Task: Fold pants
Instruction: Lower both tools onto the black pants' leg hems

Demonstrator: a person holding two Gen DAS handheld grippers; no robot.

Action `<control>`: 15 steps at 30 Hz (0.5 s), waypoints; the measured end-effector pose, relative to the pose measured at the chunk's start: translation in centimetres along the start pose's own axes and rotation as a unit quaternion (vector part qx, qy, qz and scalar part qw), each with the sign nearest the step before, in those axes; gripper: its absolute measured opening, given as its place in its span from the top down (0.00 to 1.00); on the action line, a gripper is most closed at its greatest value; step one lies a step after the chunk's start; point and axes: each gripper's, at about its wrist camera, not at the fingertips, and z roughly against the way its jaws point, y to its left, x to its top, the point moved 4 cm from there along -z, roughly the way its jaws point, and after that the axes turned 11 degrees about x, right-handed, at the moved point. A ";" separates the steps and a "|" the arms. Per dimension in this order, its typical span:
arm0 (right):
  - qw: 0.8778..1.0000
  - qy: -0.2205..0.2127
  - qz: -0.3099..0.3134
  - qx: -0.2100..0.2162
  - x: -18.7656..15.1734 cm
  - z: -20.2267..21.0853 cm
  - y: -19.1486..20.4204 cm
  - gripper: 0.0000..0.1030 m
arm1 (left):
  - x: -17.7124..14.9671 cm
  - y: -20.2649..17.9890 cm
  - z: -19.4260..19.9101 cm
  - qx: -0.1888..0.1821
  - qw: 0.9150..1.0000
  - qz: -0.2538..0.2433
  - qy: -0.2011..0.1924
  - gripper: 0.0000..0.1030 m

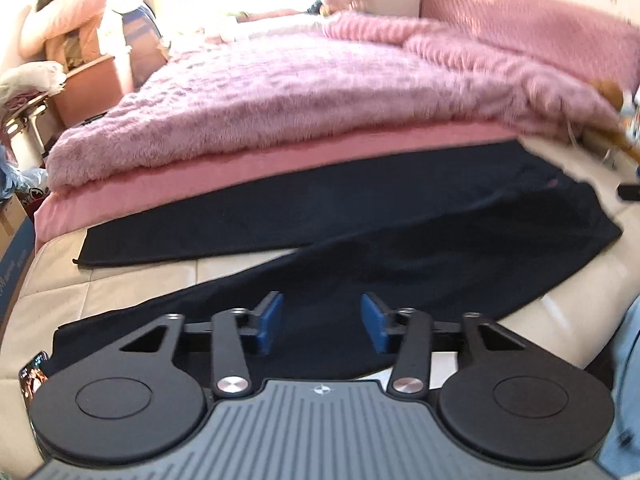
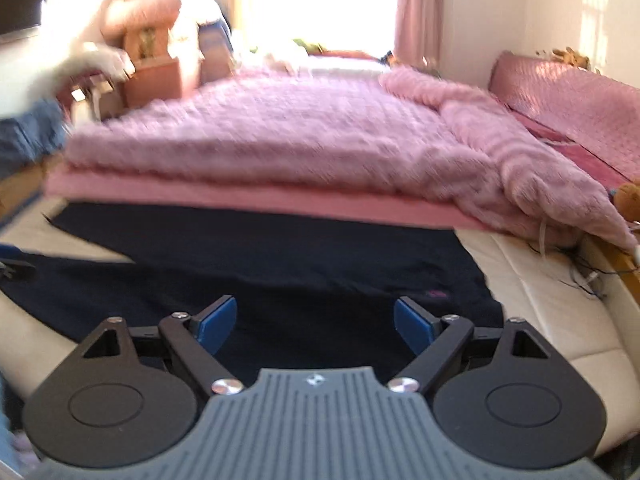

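Lying flat, one pair of dark pants (image 1: 360,216), two legs spread, left gripper (image 1: 322,322) half-open, right gripper (image 2: 314,326) wide, both empty

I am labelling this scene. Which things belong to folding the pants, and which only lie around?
Job: dark pants, left gripper, right gripper.
Lying about: pink blanket, phone, pink cushion, cardboard box.

Both claws (image 1: 322,322) (image 2: 314,326) agape, empty
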 end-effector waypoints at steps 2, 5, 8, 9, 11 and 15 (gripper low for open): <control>0.999 0.021 0.013 -0.023 -0.2 -1.3 -1.8 0.21 | -0.5 0.4 -0.9 -0.005 1.000 -0.015 0.004 0.53; 0.997 0.051 0.046 -0.046 -0.9 -3.3 -4.3 0.30 | -1.4 0.6 -2.5 0.002 0.998 -0.065 0.013 0.53; 0.992 0.096 0.061 -0.058 -2.0 -5.3 -6.6 0.50 | -2.8 0.3 -3.9 0.016 0.989 -0.149 0.017 0.53; 0.990 0.111 0.066 -0.057 -2.3 -6.0 -7.3 0.57 | -3.2 0.2 -4.4 0.019 0.984 -0.173 0.020 0.53; 0.986 0.137 0.081 -0.055 -2.9 -7.4 -8.4 0.66 | -4.2 0.2 -5.2 0.021 0.977 -0.212 0.026 0.53; 0.976 0.178 0.115 -0.056 -4.0 -9.4 -10.3 0.71 | -6.2 -0.1 -6.6 0.048 0.953 -0.296 0.031 0.53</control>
